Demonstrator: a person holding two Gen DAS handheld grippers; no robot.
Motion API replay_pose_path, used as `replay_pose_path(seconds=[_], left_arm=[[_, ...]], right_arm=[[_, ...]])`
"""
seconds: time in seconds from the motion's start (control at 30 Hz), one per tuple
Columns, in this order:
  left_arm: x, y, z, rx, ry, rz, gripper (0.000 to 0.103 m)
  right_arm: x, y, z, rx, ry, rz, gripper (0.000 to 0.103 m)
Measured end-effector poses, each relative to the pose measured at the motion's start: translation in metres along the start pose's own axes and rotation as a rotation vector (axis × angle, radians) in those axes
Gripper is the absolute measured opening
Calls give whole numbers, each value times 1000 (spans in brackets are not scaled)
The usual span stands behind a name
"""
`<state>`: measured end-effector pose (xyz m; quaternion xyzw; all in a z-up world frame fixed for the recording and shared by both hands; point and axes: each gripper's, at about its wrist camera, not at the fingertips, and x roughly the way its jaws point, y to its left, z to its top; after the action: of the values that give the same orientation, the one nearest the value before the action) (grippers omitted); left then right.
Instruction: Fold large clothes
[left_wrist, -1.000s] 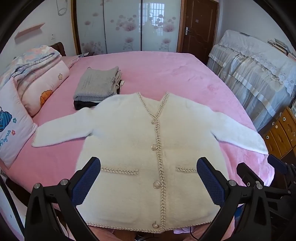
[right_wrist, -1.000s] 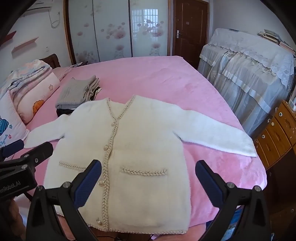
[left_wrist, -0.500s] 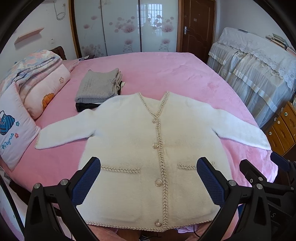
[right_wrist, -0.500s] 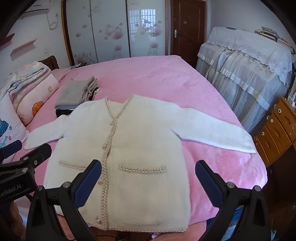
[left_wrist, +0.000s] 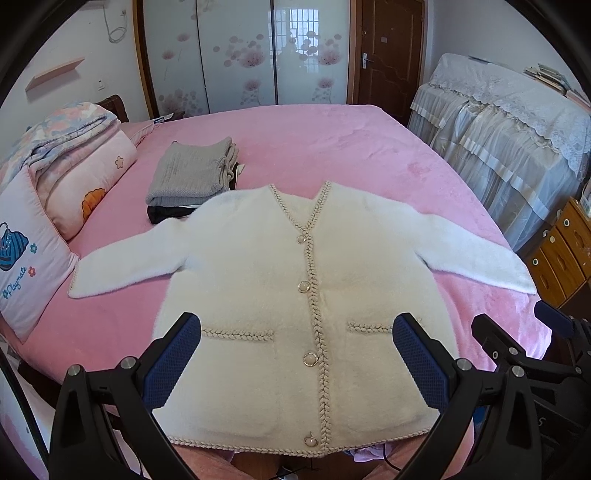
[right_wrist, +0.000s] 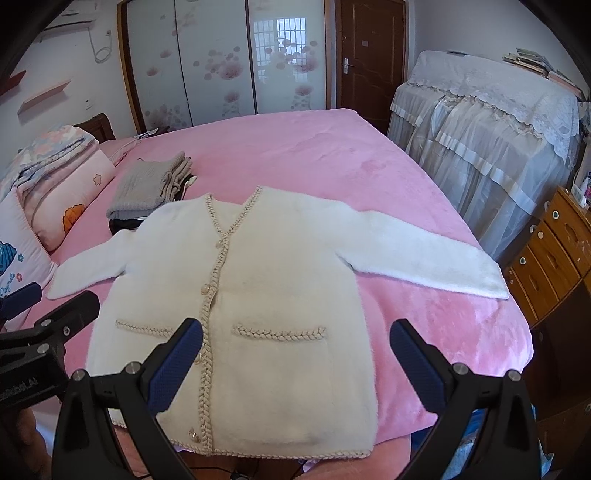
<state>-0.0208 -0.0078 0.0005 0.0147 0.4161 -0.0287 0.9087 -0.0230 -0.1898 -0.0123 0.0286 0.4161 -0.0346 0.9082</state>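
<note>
- Left wrist view: the white cardigan (left_wrist: 295, 295) lies flat and face up on the pink bed (left_wrist: 332, 147), buttoned, collar toward the top of the frame and hem at the lower edge, so its long axis runs from bottom to top.
- Both sleeves are spread out to the sides; the left-frame sleeve (left_wrist: 125, 264) ends near the pillows (left_wrist: 33, 251), the right-frame sleeve (right_wrist: 436, 258) reaches toward the bed's right edge.
- The left gripper (left_wrist: 297, 354) hangs above the lower half of the cardigan with its jaws wide apart and nothing between them; the button placket runs up between the two fingers.
- Right wrist view: the right gripper (right_wrist: 295, 360) is likewise spread wide and empty, over the right-hand pocket (right_wrist: 280, 334) and the hem area.
- Neither gripper touches the cloth, as far as these views show.
- A stack of folded grey clothes (left_wrist: 192, 175) sits just beyond the cardigan's left-frame shoulder, in the upper left of the frame.
- Judgement: folding has not begun. A first fold would likely bring a sleeve across the body; each sleeve cuff lies well out to the side of its gripper, the right-frame one nearer the right gripper, the other nearer the left.
</note>
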Motion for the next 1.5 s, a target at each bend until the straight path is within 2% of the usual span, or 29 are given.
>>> replay_pose_path(seconds=[0.23,0.57,0.67,0.87,1.3,1.5], left_arm=[[1,2,0,-21,12,-27,103],[-3,12,5,-113,-29,-55,103],[-2,15,4,-134,-31,-38,103],[11,12,-1,-91,11,16,103],[33,7,-3,-85,91,-47,103],[35,-1,-6,-69,94,-18,103]], right_arm=[[-2,-1,-3,-10,2,7,102],[-7,1,0,-23,-4,11,102],[-6,1,1,-20,-2,12,102],[-1,3,-2,-30,21,20,102],[10,-5,-6,-12,41,13,102],[19,-14,-10,11,61,14,102]])
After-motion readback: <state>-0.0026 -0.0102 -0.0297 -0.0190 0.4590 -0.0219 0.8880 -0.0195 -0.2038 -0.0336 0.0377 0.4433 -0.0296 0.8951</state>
